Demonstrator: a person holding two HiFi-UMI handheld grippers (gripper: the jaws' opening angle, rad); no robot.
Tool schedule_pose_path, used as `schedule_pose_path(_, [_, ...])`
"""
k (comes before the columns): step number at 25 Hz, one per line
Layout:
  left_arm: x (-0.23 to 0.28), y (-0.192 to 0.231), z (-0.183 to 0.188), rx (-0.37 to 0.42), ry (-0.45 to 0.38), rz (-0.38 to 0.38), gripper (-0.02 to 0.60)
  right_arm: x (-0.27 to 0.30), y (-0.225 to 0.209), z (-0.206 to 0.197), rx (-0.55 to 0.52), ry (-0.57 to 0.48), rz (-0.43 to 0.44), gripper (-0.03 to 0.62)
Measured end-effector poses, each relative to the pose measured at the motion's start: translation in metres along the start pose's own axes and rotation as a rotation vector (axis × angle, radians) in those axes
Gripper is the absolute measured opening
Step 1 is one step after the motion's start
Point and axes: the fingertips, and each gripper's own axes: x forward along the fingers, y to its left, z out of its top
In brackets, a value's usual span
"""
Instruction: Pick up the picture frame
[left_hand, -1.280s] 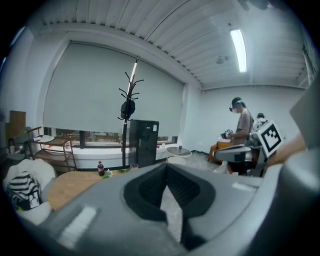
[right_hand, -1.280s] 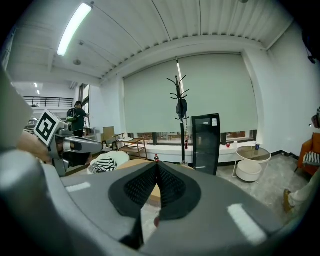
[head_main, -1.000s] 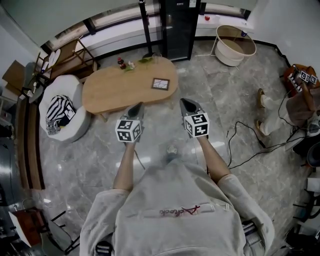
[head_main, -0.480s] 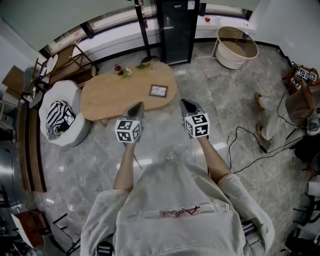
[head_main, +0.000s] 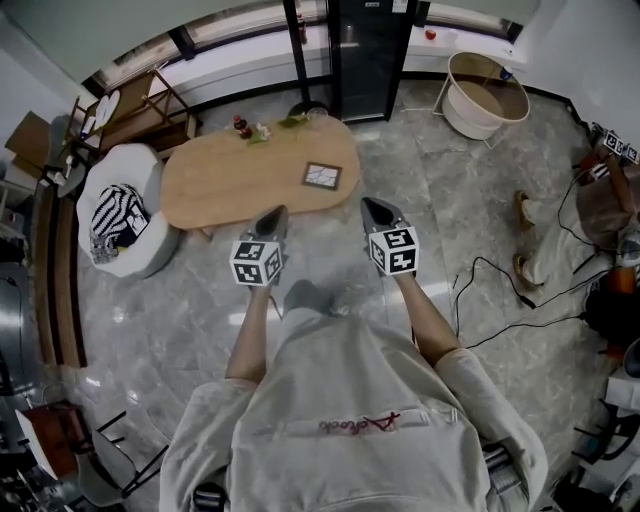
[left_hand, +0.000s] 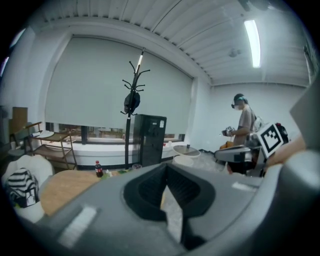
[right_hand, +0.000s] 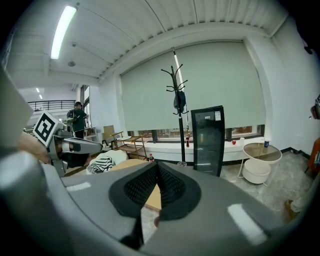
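A small dark-framed picture frame (head_main: 322, 176) lies flat on the right part of the oval wooden table (head_main: 220, 190). My left gripper (head_main: 275, 214) is shut and empty, its tip over the floor just short of the table's near edge. My right gripper (head_main: 371, 207) is also shut and empty, hanging over the floor to the right of the table's end, nearer than the frame. In the left gripper view the jaws (left_hand: 166, 170) meet at their tips; the right gripper view shows its jaws (right_hand: 157, 170) closed too, with the tabletop (right_hand: 152, 197) behind them.
A small bottle (head_main: 242, 127) and greenery sit at the table's far edge. A white armchair with a striped cushion (head_main: 115, 222) stands left, a black cabinet (head_main: 365, 45) and coat stand behind, a round white basket table (head_main: 485, 95) at the right. Cables (head_main: 500, 300) trail across the floor.
Both grippers keep their place in the head view while the room shifts a little: the table and frame drifted slightly as the person walks. Both jaws stay shut.
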Motion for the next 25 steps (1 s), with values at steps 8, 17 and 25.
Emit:
schedule_pose_path(8, [0.022,0.019,0.006,-0.002,0.001,-0.005,0.002,0.027,-0.010,0.002,-0.002,0.019,0.002,0.006])
schedule_pose_path(17, [0.067,0.059,0.017,-0.017,-0.004,-0.020,0.002,0.080,-0.025,0.016,-0.019,0.036,-0.002,0.006])
schedule_pose_path(25, [0.117,0.112,0.037,-0.029,-0.006,-0.030,0.002,0.149,-0.044,0.042,-0.034,0.047,-0.008,0.005])
